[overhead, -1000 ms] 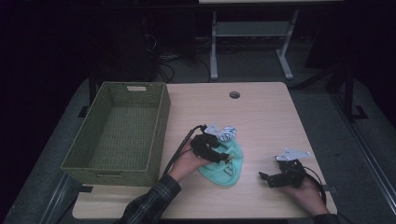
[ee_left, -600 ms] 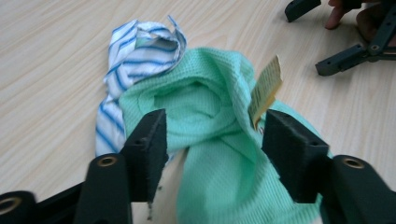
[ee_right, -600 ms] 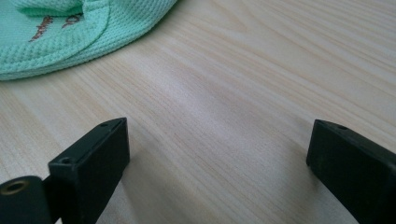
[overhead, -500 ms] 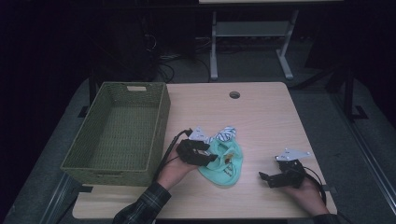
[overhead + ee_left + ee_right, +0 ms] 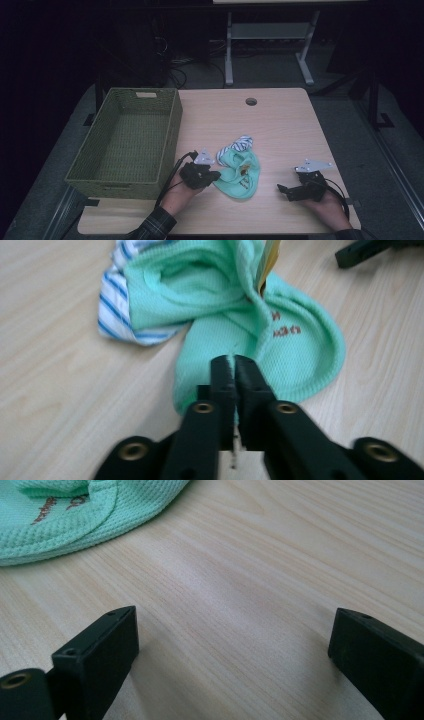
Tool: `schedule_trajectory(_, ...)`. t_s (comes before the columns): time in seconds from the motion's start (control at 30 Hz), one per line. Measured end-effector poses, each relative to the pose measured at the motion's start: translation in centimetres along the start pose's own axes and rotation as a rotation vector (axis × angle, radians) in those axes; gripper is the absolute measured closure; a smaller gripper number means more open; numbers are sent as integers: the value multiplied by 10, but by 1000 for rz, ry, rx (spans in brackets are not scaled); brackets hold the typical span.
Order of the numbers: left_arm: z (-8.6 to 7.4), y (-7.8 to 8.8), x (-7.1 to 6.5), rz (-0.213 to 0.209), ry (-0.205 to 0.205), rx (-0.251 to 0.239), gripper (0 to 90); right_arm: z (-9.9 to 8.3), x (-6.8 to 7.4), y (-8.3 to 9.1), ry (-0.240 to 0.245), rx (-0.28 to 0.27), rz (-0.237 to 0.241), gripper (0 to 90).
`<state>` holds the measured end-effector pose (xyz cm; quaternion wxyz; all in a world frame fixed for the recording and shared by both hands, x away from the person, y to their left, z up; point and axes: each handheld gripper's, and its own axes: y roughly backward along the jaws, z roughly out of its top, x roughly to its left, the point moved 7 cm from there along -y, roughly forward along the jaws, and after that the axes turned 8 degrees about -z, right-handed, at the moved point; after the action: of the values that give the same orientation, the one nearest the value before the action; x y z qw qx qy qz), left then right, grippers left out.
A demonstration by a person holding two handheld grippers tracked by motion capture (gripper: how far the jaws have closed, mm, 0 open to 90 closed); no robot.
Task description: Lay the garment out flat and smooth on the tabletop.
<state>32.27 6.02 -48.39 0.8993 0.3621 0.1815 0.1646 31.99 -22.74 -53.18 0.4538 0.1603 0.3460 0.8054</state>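
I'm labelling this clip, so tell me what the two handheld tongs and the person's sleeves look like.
Both tongs are black, each with two blocky jaws. The left tongs show brass-coloured rivets along their arms. Each carries a grey three-cornered plate on top, and a black cable trails from the right tongs. The person's left sleeve is dark plaid.

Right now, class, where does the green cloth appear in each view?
High view: green cloth lies at centre, beside the left gripper.
Left gripper view: fills the upper middle, its edge pinched in the shut jaws.
Right gripper view: top-left corner.
Shared landmark: the brown lettering.
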Motion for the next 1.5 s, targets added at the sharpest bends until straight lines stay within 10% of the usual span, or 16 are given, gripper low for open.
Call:
schedule_trajectory(0.5,-14,-25,4,3,-30,91,895,1,-1,-1,3,35,-13,32)
schedule_trajectory(1.07,-14,-25,3,14,-37,108,895,48,9,4,49,-55,96,445)
schedule_trajectory(1.5,-15,-24,4,-2,-19,104,896,85,14,-11,77,-87,171,593)
